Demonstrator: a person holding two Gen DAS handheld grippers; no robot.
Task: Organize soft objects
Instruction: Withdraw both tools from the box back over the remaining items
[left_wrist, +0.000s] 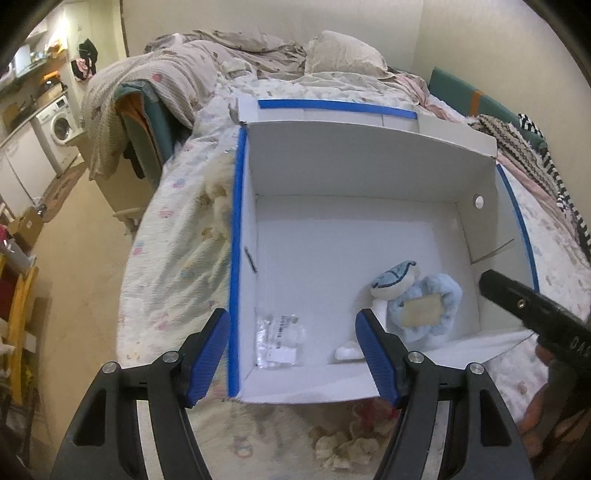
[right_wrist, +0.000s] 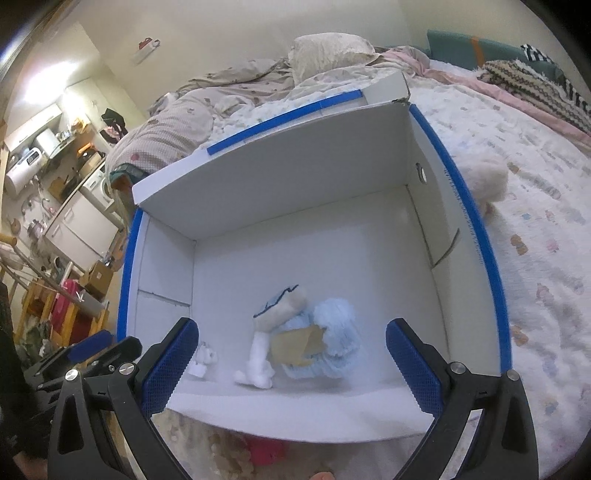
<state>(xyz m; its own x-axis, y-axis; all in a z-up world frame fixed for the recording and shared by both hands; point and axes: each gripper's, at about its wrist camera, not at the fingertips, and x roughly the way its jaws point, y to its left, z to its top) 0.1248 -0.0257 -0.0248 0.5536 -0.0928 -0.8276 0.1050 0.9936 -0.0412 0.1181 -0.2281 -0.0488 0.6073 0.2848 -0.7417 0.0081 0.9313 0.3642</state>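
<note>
you are between two placements, i judge: one toy is already in the box and both tools are free. your left gripper (left_wrist: 291, 354) hangs over the near left corner of the white box (left_wrist: 354, 173), its jaws wide open and holding nothing. to the left of the box, a cream fluffy toy (left_wrist: 218, 192) lies on the bed (left_wrist: 177, 251) against the blue-taped wall. inside, a clear plastic bag (left_wrist: 279, 341) lies near the front, and further right the light blue plush (right_wrist: 314, 339) lies on the floor of the box. your right gripper (right_wrist: 291, 363) hovers above this plush, jaws open, empty. next you probably must turn to the soft things in front of the box; they are blurred.
</note>
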